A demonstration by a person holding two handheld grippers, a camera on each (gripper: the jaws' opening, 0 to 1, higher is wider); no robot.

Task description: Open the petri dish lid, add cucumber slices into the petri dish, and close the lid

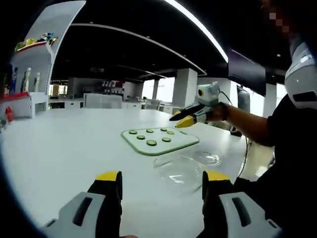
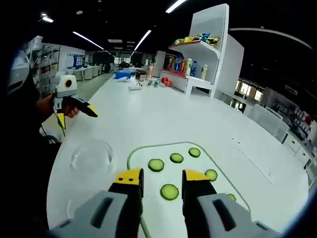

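A person stood at a long white bench (image 1: 59, 153) with a two-fingered gripper in each hand. In the left gripper view, the left gripper (image 1: 162, 184) hung low over the bench with its yellow-tipped fingers (image 1: 110, 176) spread wide apart and nothing between them. Just beyond them lay the clear petri dish (image 1: 179, 168), its glass hard to read against the white surface; a second clear round piece, apparently the lid (image 1: 207, 158), lay touching or overlapping it on the far side, though I could not tell which piece was which for certain. Behind the dish sat a pale green cutting mat (image 1: 159, 141) carrying several cucumber slices (image 1: 151, 143) laid out flat and apart from one another.

The right gripper (image 1: 182, 118) showed across the bench in that same view, held above the far edge of the mat; its fingers looked parted, and empty.

In the right gripper view, the right gripper (image 2: 160, 177) hovered over the near part of the mat (image 2: 143, 158), its fingers (image 2: 130, 177) a modest gap apart and gripping nothing, with one cucumber slice (image 2: 169, 191) lying on the mat between and just below them. The clear dish (image 2: 92, 155) rested on the bench just beside the mat's left edge. A white shelf unit (image 2: 213, 49) with bottles stood at the bench's far side.
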